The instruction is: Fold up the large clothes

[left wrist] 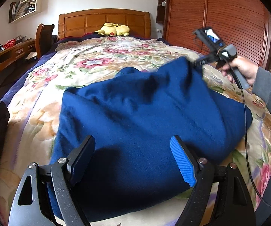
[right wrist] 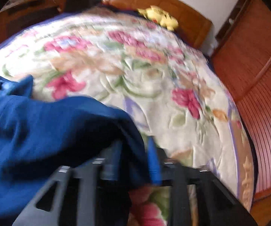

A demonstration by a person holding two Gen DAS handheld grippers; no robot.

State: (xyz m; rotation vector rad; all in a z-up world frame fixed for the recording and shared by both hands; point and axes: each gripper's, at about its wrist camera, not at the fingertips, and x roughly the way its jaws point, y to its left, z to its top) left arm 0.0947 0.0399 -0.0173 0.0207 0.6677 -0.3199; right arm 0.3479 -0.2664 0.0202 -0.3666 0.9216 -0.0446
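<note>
A large dark blue garment (left wrist: 144, 109) lies in a rumpled heap on the floral quilt (left wrist: 97, 60) of a bed. My left gripper (left wrist: 132, 138) hovers over its near part, jaws wide and open, nothing between them. At the garment's far right corner a hand (left wrist: 239, 71) holds my right gripper (left wrist: 196, 63), and that corner is pulled up toward its tip. The right wrist view is blurred: a thick fold of the blue garment (right wrist: 41, 124) fills the gap of the right gripper (right wrist: 133, 141), and the fingers (right wrist: 153, 162) close on it above the quilt (right wrist: 135, 66).
A yellow plush toy (left wrist: 114, 29) lies by the wooden headboard (left wrist: 103, 20). A slatted wooden wardrobe (left wrist: 229, 18) stands along the right of the bed. A desk (left wrist: 7, 54) and chair (left wrist: 44, 37) stand at the left. A black cable (left wrist: 245, 131) hangs from the right gripper.
</note>
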